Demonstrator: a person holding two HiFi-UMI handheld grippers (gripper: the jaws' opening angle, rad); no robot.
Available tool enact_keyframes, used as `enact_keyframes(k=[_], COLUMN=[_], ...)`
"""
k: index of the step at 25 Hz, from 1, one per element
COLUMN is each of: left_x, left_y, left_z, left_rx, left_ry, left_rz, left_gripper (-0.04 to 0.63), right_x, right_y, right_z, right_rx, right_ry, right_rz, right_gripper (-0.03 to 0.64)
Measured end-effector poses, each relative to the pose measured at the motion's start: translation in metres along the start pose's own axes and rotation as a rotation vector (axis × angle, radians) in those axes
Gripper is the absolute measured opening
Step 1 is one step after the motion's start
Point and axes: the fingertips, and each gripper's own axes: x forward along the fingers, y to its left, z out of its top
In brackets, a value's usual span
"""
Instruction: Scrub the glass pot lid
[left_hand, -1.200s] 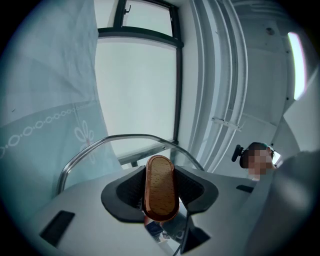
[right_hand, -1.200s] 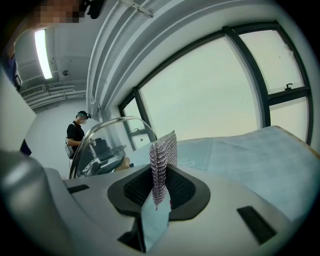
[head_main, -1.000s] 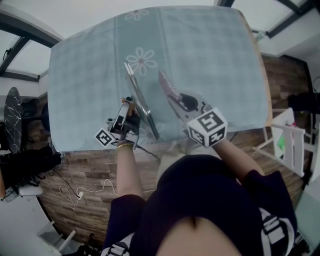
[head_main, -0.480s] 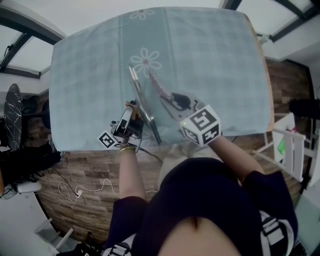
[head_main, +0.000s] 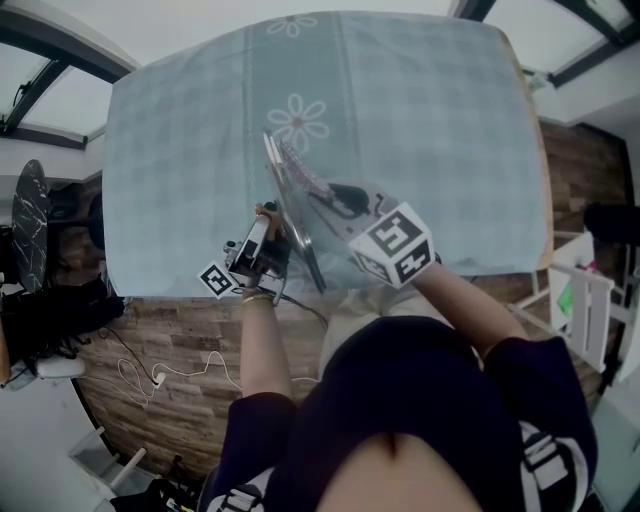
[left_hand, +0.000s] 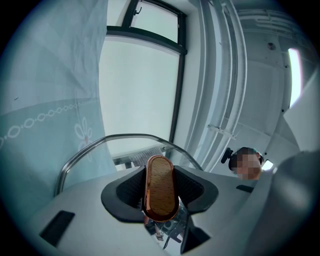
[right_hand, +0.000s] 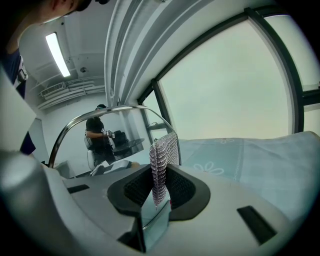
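Head view: the glass pot lid (head_main: 290, 215) stands on edge above the table (head_main: 450, 140), near the middle of its near edge. It is seen edge-on between the left gripper (head_main: 262, 240) and the right gripper (head_main: 335, 200). A pale checked cloth (head_main: 180, 130) with flower prints covers the table.

Only the left gripper view shows that grip. The jaws are closed on the lid's knob (left_hand: 160, 187), an oblong wooden piece with a coppery band, seated between dark ribbed pads.

Only the right gripper view shows the chain-mail scrubber (right_hand: 161, 160), a strip of fine metal rings. It is clamped between that gripper's jaws and reaches the lid's face. The lid's polished steel rim arcs behind it.
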Motion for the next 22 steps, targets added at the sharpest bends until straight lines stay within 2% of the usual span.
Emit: enact_keyframes(k=[22], left_x=[0.001], left_y=[-0.003], left_z=[-0.001], left_rx=[0.017], left_ry=[0.01], left_rz=[0.01], left_gripper=[0.167], right_x=[0.008], right_y=[0.029], right_z=[0.01], right_rx=[-0.021], right_ry=[-0.008], right_rz=[0.106], right_gripper=[0.08])
